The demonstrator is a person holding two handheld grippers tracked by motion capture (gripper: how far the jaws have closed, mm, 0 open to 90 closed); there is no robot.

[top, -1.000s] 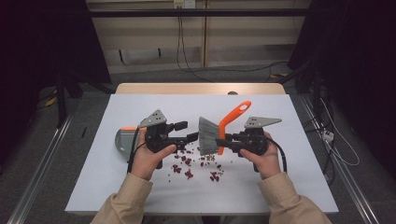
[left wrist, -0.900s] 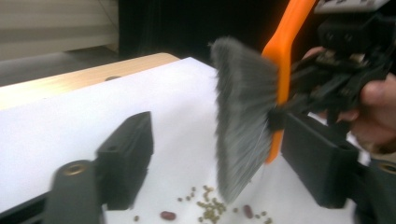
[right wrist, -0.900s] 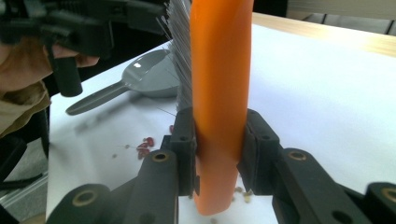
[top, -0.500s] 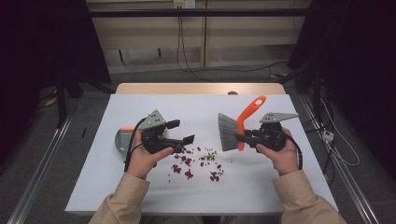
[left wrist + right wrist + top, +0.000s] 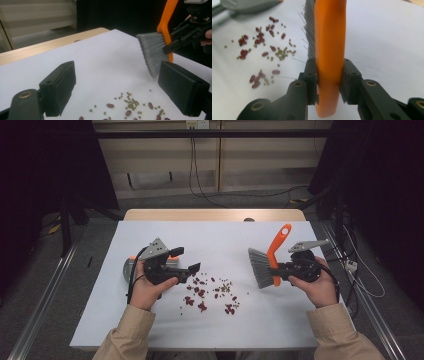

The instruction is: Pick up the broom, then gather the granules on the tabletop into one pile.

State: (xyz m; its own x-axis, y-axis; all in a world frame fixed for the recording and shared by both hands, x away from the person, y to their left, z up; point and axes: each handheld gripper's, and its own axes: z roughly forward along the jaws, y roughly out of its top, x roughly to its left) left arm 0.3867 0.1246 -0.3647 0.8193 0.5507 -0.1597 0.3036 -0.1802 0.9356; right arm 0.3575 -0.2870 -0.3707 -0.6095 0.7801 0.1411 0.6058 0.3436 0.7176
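1. The work in hand is judged to be the sweeping of scattered beans (image 5: 210,292) into a dustpan (image 5: 131,268); the brush has been taken up, but no stroke is under way at this moment.
2. The right gripper (image 5: 279,270) is clamped on the orange handle of a hand brush (image 5: 270,257); in the right gripper view the handle (image 5: 329,50) is seen pinched between both jaws, with the grey bristles (image 5: 258,267) held above the table, right of the spill.
3. The left gripper (image 5: 185,262) is held with its jaws spread wide and nothing between them, as shown by the left gripper view, where the brush (image 5: 156,50) appears beyond the gap. It hovers just above the left edge of the spill.
4. The beans, dark red ones mixed with small green ones, lie loose on the table between the two grippers. The grey dustpan with an orange trim lies at the left, partly hidden under the left hand.
5. For the next move, the dustpan would probably need to be gripped and steadied, and the bristles lowered to the surface at the right of the spill, then drawn leftward.
6. The surface is a white table top (image 5: 225,237) with a wooden edge at the far side.
7. Beyond it, a dim room is seen, with cables on the floor (image 5: 210,195), pale wall panels and metal rails at both sides.
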